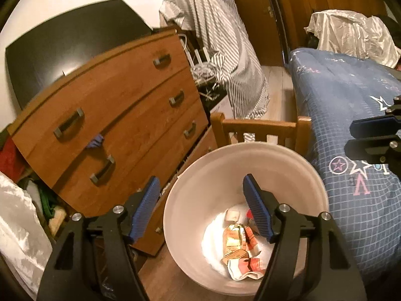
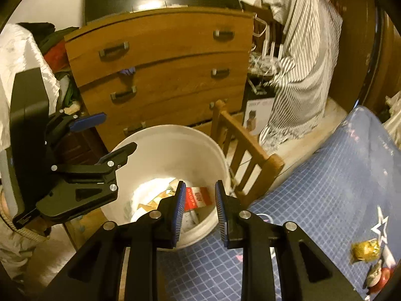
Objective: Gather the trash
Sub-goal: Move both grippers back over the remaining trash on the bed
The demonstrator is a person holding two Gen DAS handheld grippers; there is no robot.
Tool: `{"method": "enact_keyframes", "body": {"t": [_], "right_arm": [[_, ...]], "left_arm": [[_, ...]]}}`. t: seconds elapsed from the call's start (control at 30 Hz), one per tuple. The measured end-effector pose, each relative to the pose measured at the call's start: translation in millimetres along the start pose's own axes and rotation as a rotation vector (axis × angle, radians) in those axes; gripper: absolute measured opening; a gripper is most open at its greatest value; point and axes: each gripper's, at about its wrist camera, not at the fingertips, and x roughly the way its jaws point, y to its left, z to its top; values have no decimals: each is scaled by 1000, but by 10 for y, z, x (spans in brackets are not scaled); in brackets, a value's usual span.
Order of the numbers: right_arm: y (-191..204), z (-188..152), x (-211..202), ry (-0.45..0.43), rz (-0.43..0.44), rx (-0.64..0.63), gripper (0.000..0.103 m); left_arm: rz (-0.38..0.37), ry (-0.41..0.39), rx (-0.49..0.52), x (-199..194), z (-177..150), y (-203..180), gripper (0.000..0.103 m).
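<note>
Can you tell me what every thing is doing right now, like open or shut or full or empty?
Left gripper: open, empty.
Right gripper: open a little, empty.
Round white plastic bin: upright, crumpled wrappers at the bottom.
Brown wooden dresser: purple cloth poking from a drawer.
Gold crumpled wrapper: lying on the blue checked bedcover.

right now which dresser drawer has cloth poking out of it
The second drawer from the top of the wooden dresser: a bit of bluish purple cloth sticks out above its left handle. The other drawer fronts show only wood and handles.
</note>
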Motion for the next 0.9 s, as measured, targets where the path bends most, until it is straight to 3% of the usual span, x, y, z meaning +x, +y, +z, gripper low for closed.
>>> {"method": "enact_keyframes", "body": {"t": [0.2,0.47,0.67,0.9], "right_arm": [[-64,-270,-324,-89,-99,-30,25],[-526,-806,-877,-209,-190,116,27],[-833,-1323,-1263,-247,-232,203,36],[-1184,-2033,-1584,-232,-298,295,37]], "left_arm": [[13,-55,20,-248,18,-247,78],[-12,-76,-1,-417,19,-636,83],[-64,-68,13,-471,21,-1014,85],[-137,-61,31,-579,22,-1497,86]]}}
